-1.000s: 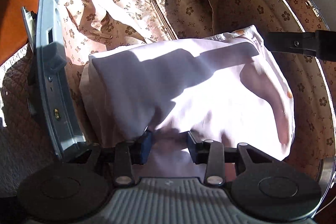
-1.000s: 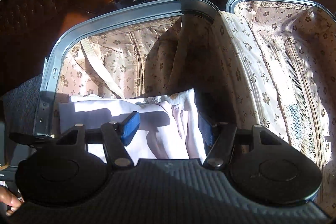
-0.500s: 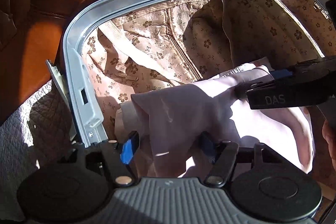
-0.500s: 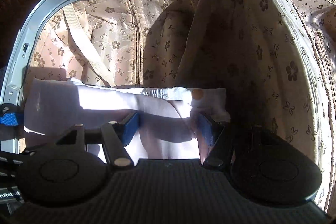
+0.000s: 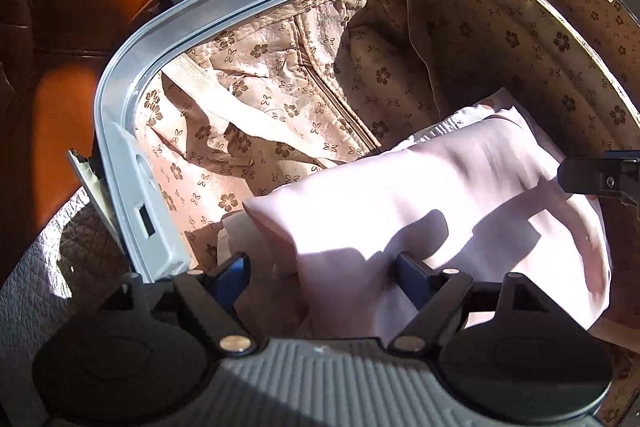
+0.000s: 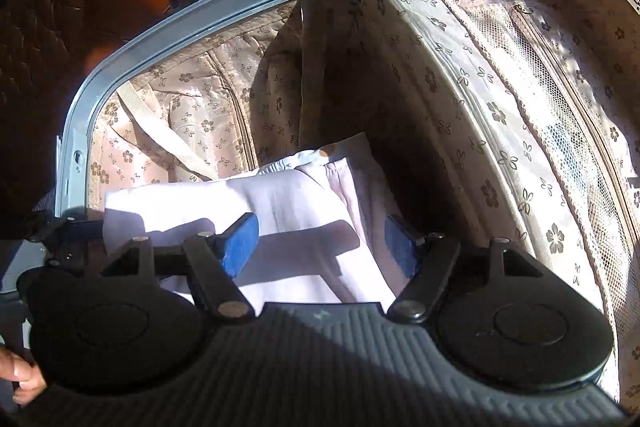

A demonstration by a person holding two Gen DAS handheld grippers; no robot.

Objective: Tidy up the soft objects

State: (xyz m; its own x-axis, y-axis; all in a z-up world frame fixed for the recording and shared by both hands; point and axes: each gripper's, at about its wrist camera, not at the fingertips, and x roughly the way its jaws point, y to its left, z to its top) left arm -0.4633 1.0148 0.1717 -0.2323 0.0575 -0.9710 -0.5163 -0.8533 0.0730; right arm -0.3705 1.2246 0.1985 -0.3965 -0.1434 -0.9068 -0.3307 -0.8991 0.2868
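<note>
Left gripper [image 5: 322,277] opening, pink garment [image 5: 440,211] apparently inside suitcase [image 5: 120,131]

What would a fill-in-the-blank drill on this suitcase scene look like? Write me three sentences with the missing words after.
1. The folded pale pink garment lies inside the open ____.
2. The lining is printed with small brown ____.
3. The left gripper jaws are opening, and its pads stand ____ the cloth rather than pinching it.

Missing words: suitcase; flowers; apart from
</note>
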